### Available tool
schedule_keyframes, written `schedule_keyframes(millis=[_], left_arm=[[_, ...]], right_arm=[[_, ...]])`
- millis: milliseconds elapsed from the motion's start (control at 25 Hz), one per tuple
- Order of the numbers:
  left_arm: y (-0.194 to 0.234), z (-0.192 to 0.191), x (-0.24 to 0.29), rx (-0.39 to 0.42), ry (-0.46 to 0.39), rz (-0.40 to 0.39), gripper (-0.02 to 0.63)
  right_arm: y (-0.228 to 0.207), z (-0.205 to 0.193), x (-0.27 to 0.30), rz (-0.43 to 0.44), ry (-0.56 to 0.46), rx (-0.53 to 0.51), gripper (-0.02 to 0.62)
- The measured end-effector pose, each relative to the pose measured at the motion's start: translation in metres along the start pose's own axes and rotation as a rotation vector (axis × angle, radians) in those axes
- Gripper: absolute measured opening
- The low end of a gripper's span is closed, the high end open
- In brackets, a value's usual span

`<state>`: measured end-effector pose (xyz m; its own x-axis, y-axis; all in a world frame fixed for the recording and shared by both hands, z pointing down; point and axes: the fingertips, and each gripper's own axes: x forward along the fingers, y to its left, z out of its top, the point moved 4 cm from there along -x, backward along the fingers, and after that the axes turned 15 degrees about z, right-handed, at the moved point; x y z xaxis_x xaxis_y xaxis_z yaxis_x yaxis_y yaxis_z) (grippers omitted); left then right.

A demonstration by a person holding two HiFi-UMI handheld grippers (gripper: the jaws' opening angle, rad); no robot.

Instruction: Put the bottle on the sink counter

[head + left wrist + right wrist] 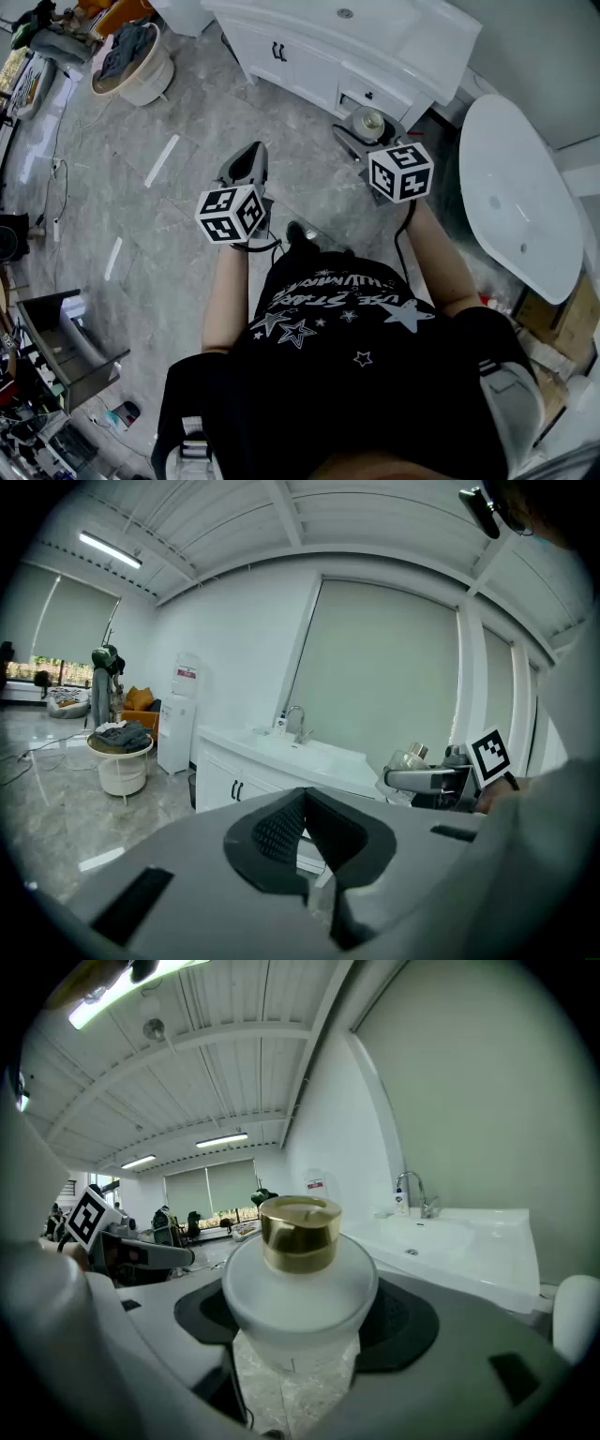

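Observation:
A frosted clear bottle (298, 1290) with a gold cap (300, 1233) stands upright between the dark pads of my right gripper (302, 1330), which is shut on it. In the head view that bottle (367, 123) sits ahead of the right gripper's marker cube (401, 172), a short way in front of the white sink counter (309, 42). My left gripper (254, 153) hangs over the grey floor to the left, shut with nothing in it. In the left gripper view, the counter (246, 742) lies ahead, beyond the shut left gripper (305, 799).
A faucet (296, 720) and a small soap bottle (280, 724) stand at the basin. A white bathtub (515, 199) lies to the right. A round basket of clothes (133, 62) and a water dispenser (179, 726) stand left of the counter. Cables run along the floor's left edge.

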<state>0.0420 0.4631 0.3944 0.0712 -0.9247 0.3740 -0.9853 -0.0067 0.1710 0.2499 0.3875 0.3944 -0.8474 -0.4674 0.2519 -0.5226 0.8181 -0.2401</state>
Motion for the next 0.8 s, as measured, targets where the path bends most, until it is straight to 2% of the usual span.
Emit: schedule_keyframes(millis=[520, 800], left_arm=[[0.029, 0.006, 0.014, -0.021, 0.011, -0.001, 0.008], [0.062, 0.017, 0.036, -0.026, 0.010, -0.021, 0.008]], right_arm=[[0.000, 0.005, 0.034, 0.002, 0.011, 0.010, 0.330], [0.000, 0.015, 0.072, -0.009, 0.022, -0.005, 0.330]])
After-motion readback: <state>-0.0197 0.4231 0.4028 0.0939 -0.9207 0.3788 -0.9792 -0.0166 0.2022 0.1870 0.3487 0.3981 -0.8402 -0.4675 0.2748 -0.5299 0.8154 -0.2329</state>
